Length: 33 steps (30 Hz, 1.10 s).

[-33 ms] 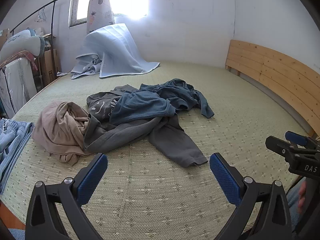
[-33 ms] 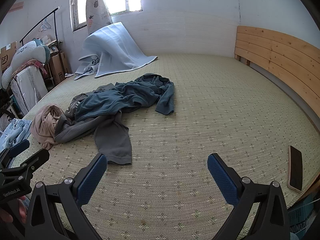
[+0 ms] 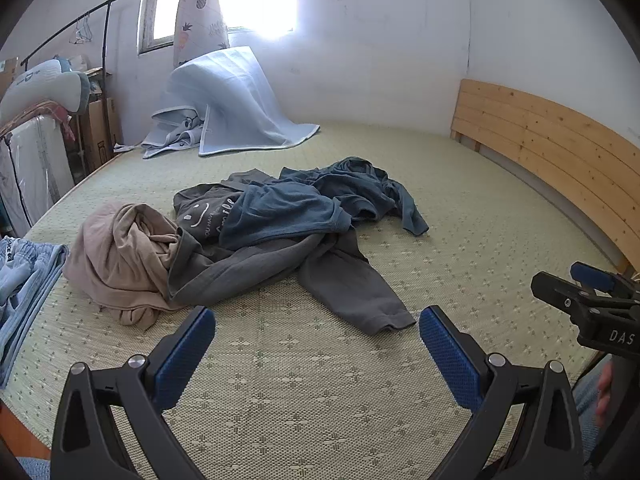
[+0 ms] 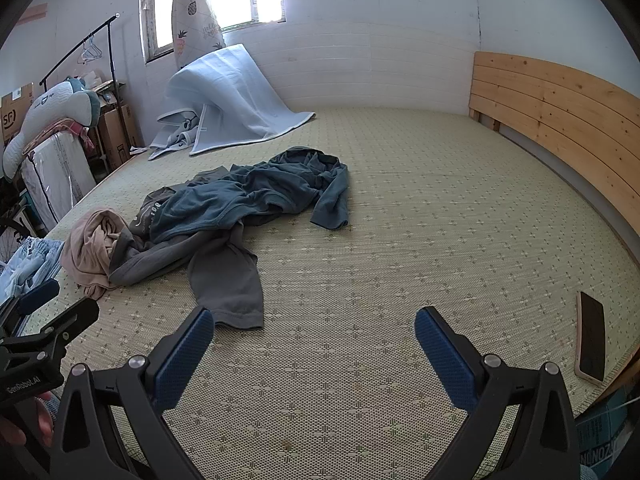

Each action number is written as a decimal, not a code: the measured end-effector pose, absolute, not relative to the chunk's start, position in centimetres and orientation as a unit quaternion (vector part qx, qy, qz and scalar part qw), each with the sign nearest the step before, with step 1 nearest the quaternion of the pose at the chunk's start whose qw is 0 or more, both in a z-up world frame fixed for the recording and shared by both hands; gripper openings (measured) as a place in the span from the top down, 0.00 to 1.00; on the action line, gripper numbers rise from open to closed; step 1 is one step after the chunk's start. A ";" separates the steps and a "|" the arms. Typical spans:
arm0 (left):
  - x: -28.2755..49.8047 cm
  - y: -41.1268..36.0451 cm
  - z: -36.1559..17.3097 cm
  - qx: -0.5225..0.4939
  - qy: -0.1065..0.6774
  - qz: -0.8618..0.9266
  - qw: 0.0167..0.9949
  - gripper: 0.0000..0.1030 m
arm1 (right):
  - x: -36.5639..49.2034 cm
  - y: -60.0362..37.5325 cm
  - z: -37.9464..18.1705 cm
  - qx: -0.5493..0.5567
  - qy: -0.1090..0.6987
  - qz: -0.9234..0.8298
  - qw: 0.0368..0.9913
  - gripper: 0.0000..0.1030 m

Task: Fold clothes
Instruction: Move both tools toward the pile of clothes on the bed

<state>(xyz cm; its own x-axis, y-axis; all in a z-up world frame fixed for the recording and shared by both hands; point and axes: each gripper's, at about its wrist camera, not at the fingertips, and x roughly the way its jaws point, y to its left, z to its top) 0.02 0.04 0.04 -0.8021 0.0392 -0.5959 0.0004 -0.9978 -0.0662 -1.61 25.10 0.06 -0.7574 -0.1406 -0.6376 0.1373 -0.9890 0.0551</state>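
Blue ribbed pads frame the bottom of both my views: the left gripper [image 3: 316, 336] and the right gripper [image 4: 314, 334] each stand spread wide with only bare mat between the fingers, holding nothing. Under them runs the woven bed mat [image 4: 360, 380], pale green with a fine dotted weave and small flower marks, flat and firm-looking. At the right edge of the right view a phone [image 4: 591, 338] lies on the mat near the edge. Past the pads, at the middle of the left view, sits the pile I must fold: a grey sweatshirt [image 3: 344, 288] with one limp sleeve reaching toward me, a crumpled blue top [image 3: 296, 212] lying over it, and a beige garment [image 3: 120, 256] bunched tight against its left side. Folded pale blue denim [image 3: 24, 276] rests at the far left edge. Far back, a light blue blanket [image 3: 236, 104] slumps against the wall below the window, and a slatted wooden headboard [image 3: 560, 152] runs along the right. My worry is the tangle: pulling the grey sleeve would likely drag the blue top and beige piece along, since soft knits cling. A shallow pinch could also slip off the thick cuff.
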 end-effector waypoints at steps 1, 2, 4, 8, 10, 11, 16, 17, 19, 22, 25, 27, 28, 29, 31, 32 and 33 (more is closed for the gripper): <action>0.0 0.1 0.1 -0.315 -0.031 0.949 0.010 0.00 | -1.6 25.1 0.1 0.340 -0.002 -0.937 0.074 0.00; 0.1 0.1 0.2 -0.314 -0.030 0.949 0.011 0.00 | -1.7 25.1 0.1 0.341 -0.002 -0.937 0.074 0.00; 0.1 0.2 0.1 -0.313 -0.030 0.949 0.012 0.00 | -1.7 25.1 0.1 0.341 -0.001 -0.937 0.074 0.00; 0.1 -0.1 0.3 -0.315 -0.032 0.948 0.013 0.00 | -1.8 25.1 0.1 0.342 0.000 -0.937 0.073 0.00; 0.1 -0.1 0.4 -0.315 -0.032 0.949 0.013 0.00 | -2.0 25.1 0.0 0.342 -0.001 -0.937 0.073 0.00; 0.1 -0.2 0.5 -0.314 -0.032 0.949 0.013 0.00 | -1.8 25.1 -0.1 0.341 -0.001 -0.937 0.073 0.00; 0.3 -0.2 0.4 -0.315 -0.033 0.948 0.014 0.00 | -1.8 24.8 -0.2 0.341 0.000 -0.937 0.074 0.00; 0.3 -0.2 0.4 -0.316 -0.034 0.948 0.016 0.00 | -1.8 24.8 -0.2 0.341 0.001 -0.937 0.074 0.00; 0.2 -0.2 0.3 -0.318 -0.034 0.947 0.017 0.00 | -1.7 24.8 -0.2 0.342 0.000 -0.936 0.076 0.00; 0.2 -0.3 0.2 -0.318 -0.034 0.947 0.020 0.00 | -1.7 24.8 -0.3 0.346 -0.001 -0.934 0.084 0.00; 0.1 -0.3 0.2 -0.318 -0.035 0.947 0.025 0.00 | -1.6 24.4 -0.4 0.346 0.005 -0.934 0.090 0.00; 0.2 -0.3 0.3 -0.315 -0.034 0.948 0.032 0.00 | -1.6 24.3 -0.4 0.347 0.008 -0.933 0.092 0.00; 0.2 -0.3 0.3 -0.312 -0.032 0.949 0.034 0.00 | -1.6 24.2 -0.5 0.348 0.010 -0.933 0.093 0.00; 0.3 -0.2 0.4 -0.310 -0.031 0.949 0.035 0.00 | -1.7 24.1 -0.5 0.349 0.012 -0.933 0.093 0.00; 0.4 -0.1 0.5 -0.307 -0.029 0.950 0.039 0.00 | -1.7 23.9 -0.6 0.351 0.014 -0.932 0.092 0.00; 0.4 -0.1 0.6 -0.306 -0.028 0.951 0.041 0.00 | -1.7 23.9 -0.6 0.351 0.015 -0.932 0.093 0.00; 0.4 -0.2 0.7 -0.305 -0.028 0.951 0.043 0.00 | -1.7 23.9 -0.6 0.352 0.015 -0.931 0.093 0.00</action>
